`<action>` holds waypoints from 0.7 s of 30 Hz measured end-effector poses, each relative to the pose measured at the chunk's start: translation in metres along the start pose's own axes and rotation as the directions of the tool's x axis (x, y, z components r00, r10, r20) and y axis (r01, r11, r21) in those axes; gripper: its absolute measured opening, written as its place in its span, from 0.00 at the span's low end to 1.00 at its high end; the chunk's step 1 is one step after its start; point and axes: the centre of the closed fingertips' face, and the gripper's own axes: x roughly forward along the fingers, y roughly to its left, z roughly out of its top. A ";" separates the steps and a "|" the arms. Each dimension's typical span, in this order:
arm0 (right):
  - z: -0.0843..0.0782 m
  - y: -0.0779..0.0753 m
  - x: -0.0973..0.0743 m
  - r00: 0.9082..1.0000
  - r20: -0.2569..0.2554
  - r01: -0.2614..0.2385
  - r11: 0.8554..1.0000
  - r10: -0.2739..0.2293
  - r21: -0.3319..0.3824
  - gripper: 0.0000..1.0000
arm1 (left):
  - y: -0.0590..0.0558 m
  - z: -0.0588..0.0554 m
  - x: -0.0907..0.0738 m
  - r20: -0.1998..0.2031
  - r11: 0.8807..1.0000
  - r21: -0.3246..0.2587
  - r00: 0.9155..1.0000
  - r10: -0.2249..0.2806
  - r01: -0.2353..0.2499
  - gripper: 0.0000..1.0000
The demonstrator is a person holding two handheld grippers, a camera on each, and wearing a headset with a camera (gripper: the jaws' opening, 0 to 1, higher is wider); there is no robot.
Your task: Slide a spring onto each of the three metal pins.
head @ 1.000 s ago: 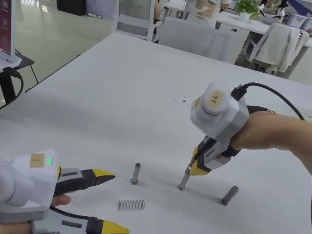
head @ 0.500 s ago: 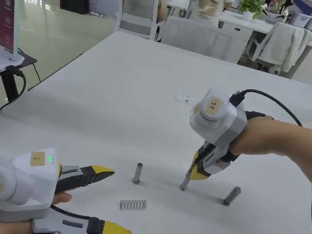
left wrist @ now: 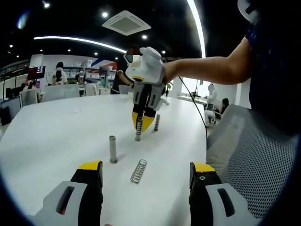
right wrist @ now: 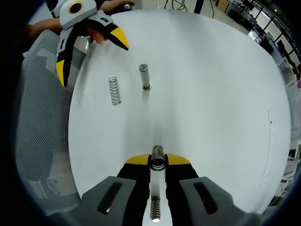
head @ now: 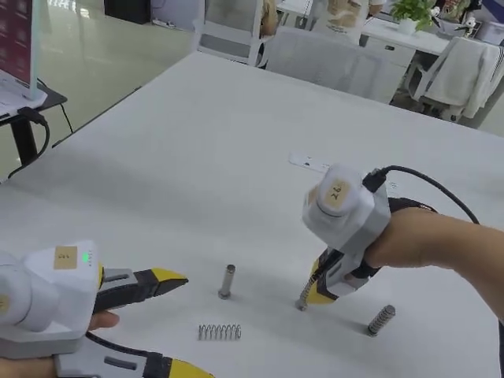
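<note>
Right gripper view: right gripper (right wrist: 158, 161) clamps your thin grey coiled spring (right wrist: 158, 158).
Left gripper (left wrist: 146, 166): yours gapes wide.

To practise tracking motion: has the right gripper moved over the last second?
Yes. The right gripper has come down, closer to the foot of the pin it is sliding its spring onto.

— How much of the middle pin (head: 302, 304) can you see?
— Just its foot; the spring (right wrist: 158, 157) and the right gripper (right wrist: 158, 164) cover the rest.
— And the left gripper (head: 191, 327)?
— Its lower jaw runs off the head view's bottom edge (the tip barely shows).
</note>
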 end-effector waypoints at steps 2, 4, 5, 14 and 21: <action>0.000 0.000 0.002 1.000 -0.001 -0.001 1.000 0.001 0.000 0.09 | 0.000 0.000 -0.001 0.000 1.000 0.001 1.000 0.002 -0.002 0.71; -0.001 0.000 0.003 1.000 -0.004 -0.001 1.000 0.001 0.002 0.09 | 0.000 -0.001 -0.001 -0.004 1.000 0.001 1.000 0.004 -0.004 0.71; -0.001 0.000 0.004 1.000 -0.005 -0.001 1.000 0.001 0.001 0.09 | 0.000 -0.001 -0.001 -0.005 1.000 0.002 1.000 0.005 -0.005 0.71; -0.003 0.001 0.014 1.000 -0.007 -0.005 1.000 0.005 0.009 0.09 | 0.000 -0.003 -0.001 -0.008 1.000 -0.002 1.000 0.010 -0.010 0.70; -0.006 0.003 0.018 1.000 -0.012 -0.010 1.000 0.010 0.014 0.10 | -0.001 -0.005 -0.001 -0.010 1.000 -0.003 1.000 0.011 -0.011 0.70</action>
